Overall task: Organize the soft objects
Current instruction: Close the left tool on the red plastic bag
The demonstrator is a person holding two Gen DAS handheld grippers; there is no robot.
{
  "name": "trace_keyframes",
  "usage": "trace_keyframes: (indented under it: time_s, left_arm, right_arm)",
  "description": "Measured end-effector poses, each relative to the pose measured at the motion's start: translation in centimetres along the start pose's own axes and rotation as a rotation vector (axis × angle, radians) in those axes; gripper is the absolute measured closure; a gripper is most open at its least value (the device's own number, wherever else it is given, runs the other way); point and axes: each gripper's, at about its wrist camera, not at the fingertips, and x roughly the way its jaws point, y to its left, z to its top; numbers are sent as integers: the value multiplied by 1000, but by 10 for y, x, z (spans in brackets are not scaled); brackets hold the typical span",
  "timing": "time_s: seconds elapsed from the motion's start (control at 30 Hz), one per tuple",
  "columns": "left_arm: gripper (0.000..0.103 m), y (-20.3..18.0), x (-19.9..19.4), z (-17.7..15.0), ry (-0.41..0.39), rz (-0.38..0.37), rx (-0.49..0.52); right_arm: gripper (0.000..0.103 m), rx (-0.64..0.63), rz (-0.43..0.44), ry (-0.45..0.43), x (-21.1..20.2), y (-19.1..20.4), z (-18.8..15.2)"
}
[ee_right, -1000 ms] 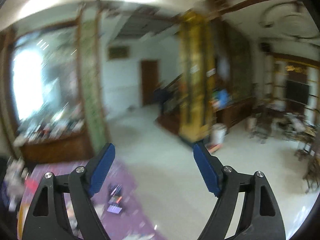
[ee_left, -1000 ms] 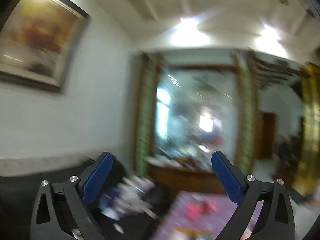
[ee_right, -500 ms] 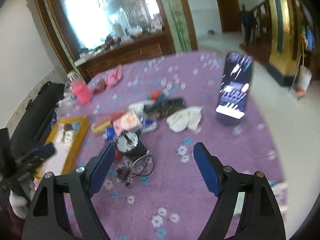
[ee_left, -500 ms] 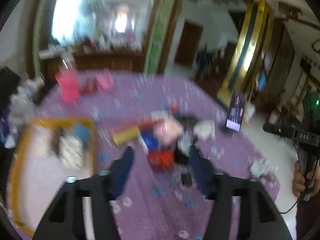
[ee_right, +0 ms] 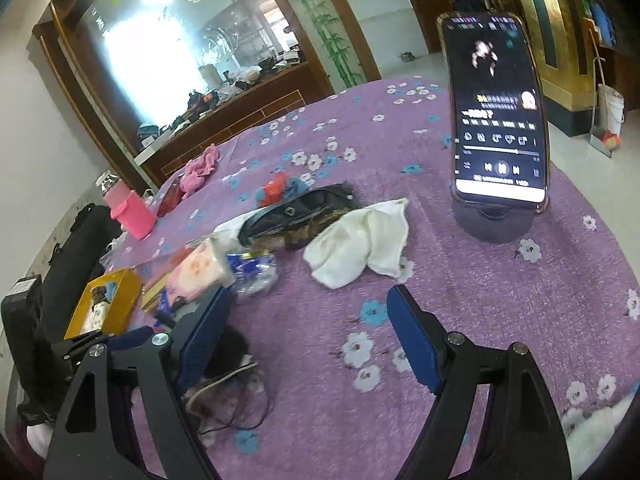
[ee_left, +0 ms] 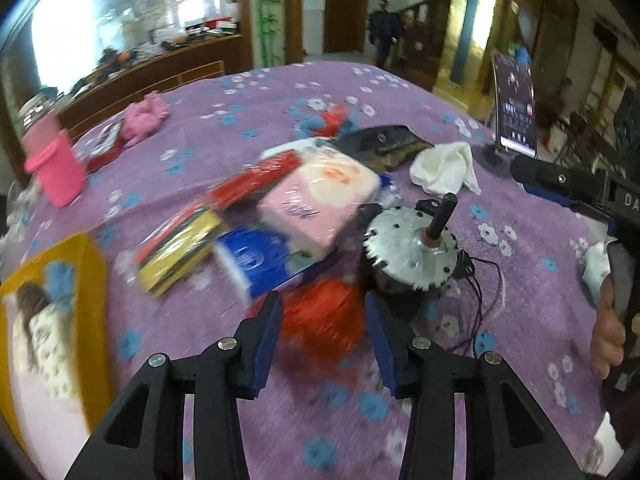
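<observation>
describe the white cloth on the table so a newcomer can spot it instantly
On the purple flowered tablecloth, find the phone propped upright on its stand. The white cloth lies crumpled beside its base, next to a dark pouch. It is the only plain white, unprinted fabric heap there.

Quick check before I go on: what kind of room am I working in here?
Most likely a large living or dining hall in a home: a table under a purple flowered cloth strewn with household bits, a wooden sideboard below a big mirror, and a staircase beyond.
</observation>
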Motion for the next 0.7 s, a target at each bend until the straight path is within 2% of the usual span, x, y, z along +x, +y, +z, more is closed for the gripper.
trace_keyframes:
  time_s: [0.03,0.1,0.2,0.27,0.37,0.43,0.6,0.7]
  left_arm:
    - [60,-2,13,3,9,3,16]
    - [62,-9,20,-2,41,56,54]
    - [66,-6,27,-7,66,51,59]
    - [66,0,25,-5,70,36,17]
    - [62,14,9,-15,55,40,-30]
    - [54,21,6,-20,33,41,-48]
    - [51,42,41,-21,42,43,-39]
    - [60,47,55,-19,40,26,-28]
  right_arm:
    - [22,12,6,1,2,-4,-1]
    - [22,44,30,10,4,-11,-1]
    - [22,52,23,1,6,-14,-1]
    - [22,50,19,3,6,-14,-3]
    - [23,44,8,22,11,-14,-6]
    - [23,33,-15,27,14,-13,-7]
    - [23,20,-77,19,14,-14,-9]
    - [23,4,-119,-9,12,-13,-8]
